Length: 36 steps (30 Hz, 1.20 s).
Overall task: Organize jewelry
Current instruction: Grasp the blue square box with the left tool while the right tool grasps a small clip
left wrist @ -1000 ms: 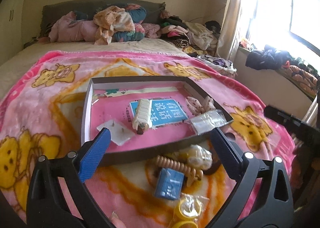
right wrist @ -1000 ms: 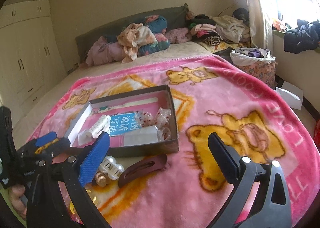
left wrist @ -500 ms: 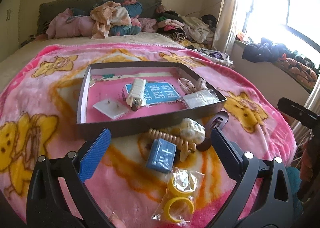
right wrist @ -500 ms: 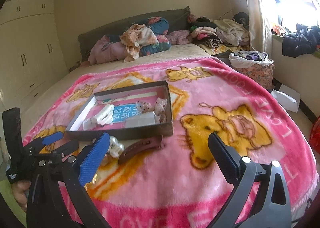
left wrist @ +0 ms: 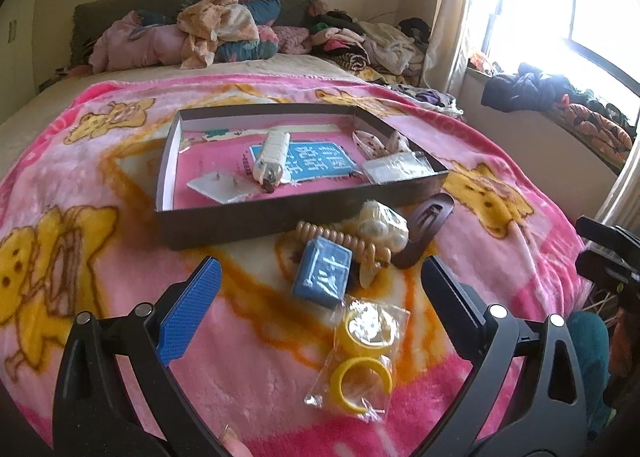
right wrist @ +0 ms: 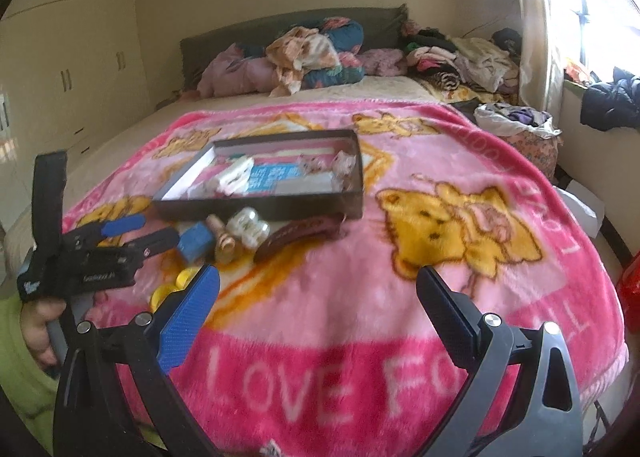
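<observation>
Bed (left wrist: 36, 113), pink blanket (left wrist: 248, 337), dark tray (left wrist: 224, 223), loose jewelry, clothes pile (left wrist: 208, 33)

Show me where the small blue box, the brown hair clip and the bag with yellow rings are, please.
small blue box (left wrist: 323, 272): left wrist view, on its printed top face.
brown hair clip (left wrist: 426, 225): left wrist view, on the middle of its body.
bag with yellow rings (left wrist: 360, 357): left wrist view, on the plastic between the two rings.

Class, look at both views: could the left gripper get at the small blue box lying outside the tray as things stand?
Probably yes. The left gripper is open, and the blue box lies just ahead between its fingers, with nothing over it; only the wooden bead bracelet crowds its far edge.
</observation>
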Tool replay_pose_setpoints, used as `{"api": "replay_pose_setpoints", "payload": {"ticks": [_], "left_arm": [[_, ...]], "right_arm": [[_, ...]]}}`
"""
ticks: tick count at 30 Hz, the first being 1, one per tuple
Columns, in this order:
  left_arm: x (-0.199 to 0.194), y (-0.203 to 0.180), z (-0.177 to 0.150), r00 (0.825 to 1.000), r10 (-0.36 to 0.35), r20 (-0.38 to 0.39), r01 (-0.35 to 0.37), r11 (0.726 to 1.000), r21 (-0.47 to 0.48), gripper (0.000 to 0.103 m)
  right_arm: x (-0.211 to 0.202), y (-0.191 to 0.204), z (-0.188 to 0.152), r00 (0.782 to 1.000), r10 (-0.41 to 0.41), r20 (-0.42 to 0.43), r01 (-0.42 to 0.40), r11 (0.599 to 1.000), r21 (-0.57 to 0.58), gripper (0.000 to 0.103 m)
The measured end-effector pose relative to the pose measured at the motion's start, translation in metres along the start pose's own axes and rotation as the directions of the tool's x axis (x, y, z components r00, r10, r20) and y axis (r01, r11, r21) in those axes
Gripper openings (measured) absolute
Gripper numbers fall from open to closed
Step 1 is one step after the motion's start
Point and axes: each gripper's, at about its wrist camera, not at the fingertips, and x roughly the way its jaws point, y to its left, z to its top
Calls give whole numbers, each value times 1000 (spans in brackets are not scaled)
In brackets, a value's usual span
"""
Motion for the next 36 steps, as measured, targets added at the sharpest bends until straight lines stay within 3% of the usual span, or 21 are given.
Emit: {"api": "replay_pose_setpoints", "payload": {"ticks": [9,14,20,27,29,31,36], "left_arm": [[-2,-4,-14,1000,-19,-24,19,1000,9,91],[3,-5,-17,999,-16,-36,16,1000,12,91],[12,-4,-17,998,-1,-62,2,1000,22,91],[27,-2,-12,996,3,-89,-1,1000,22,91],[32,-1,-11,995,7,-98,-6,1000,17,91],[37,1,-9,994,2,-107,-2,1000,5,87],[46,4,-9,991,11,-132,-11,1000,2,65]], "right_arm": [[-14,4,-34,993,30,-114,-39,996,-78,95],[-19,9,-57,975,63,-215,-87,991,-106,81],[-9,24,-80,936,83,-342,-137,981,-136,51],[7,23,-91,902,95,-420,-153,982,-107,26],[9,22,-93,902,103,-419,-156,983,-95,23],[8,23,-91,907,96,-411,-151,983,-102,18],[2,19,-80,923,113,-368,-155,984,-87,14]]}}
